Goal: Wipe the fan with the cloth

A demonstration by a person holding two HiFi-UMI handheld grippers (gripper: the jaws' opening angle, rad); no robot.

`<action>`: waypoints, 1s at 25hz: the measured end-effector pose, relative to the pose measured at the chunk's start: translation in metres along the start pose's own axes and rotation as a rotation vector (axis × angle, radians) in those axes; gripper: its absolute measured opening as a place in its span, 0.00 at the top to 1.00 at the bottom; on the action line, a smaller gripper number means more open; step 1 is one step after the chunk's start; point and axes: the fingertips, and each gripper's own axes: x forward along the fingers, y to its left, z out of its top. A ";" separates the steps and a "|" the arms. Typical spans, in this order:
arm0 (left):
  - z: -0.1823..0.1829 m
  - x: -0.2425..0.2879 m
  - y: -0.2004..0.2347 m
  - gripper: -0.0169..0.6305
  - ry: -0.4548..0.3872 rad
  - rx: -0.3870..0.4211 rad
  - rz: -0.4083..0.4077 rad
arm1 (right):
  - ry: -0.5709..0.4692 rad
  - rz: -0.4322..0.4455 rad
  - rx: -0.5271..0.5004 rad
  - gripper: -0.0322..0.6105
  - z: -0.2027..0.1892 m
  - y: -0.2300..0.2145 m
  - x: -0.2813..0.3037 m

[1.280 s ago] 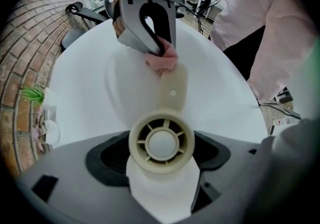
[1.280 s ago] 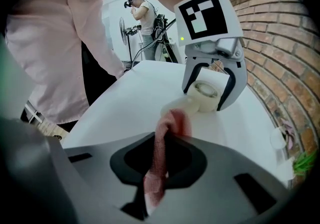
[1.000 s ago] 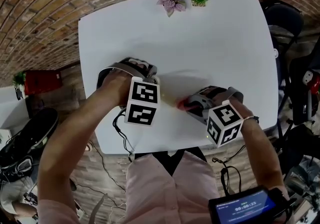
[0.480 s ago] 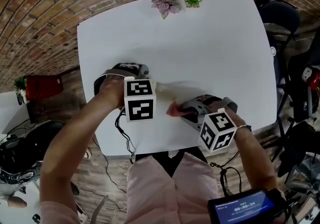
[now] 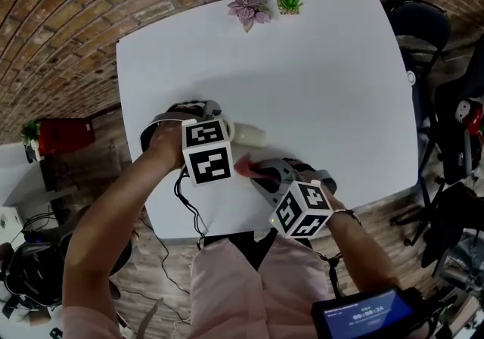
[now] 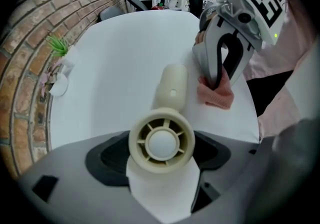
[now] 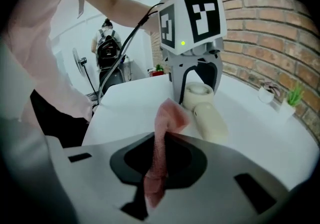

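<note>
The left gripper [image 6: 161, 155] points down at the white table [image 5: 318, 65], its jaws closed against the round head of a cream handheld fan [image 6: 165, 118]. The fan's grille faces up into the left gripper view, and its handle runs out to the right across the table near the person's edge.

The right gripper [image 7: 157, 160] has its jaws pressed together on a pink cloth [image 7: 165, 118], which runs up between them in a fold. The cloth's free end hangs at the jaw tips, just beside the fan's handle on its near side. A narrow strip of table shows between them in the left gripper view.

Two small potted plants [image 5: 268, 3] stand at the far edge, well apart.
</note>
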 end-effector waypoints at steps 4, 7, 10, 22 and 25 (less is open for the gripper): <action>0.000 -0.001 0.000 0.40 -0.008 0.001 0.001 | -0.027 -0.039 0.071 0.89 0.009 -0.008 0.007; 0.001 -0.001 0.000 0.40 -0.014 0.003 0.000 | -0.034 -0.076 0.098 0.89 0.012 -0.015 0.009; 0.001 -0.001 0.000 0.40 -0.020 0.005 0.000 | -0.040 -0.111 0.128 0.89 0.014 -0.023 0.009; 0.000 -0.002 0.000 0.40 -0.019 0.010 -0.001 | -0.047 -0.203 0.200 0.89 0.017 -0.039 0.010; 0.000 -0.001 0.000 0.40 -0.020 0.011 0.001 | -0.039 -0.219 0.211 0.89 0.012 -0.040 0.006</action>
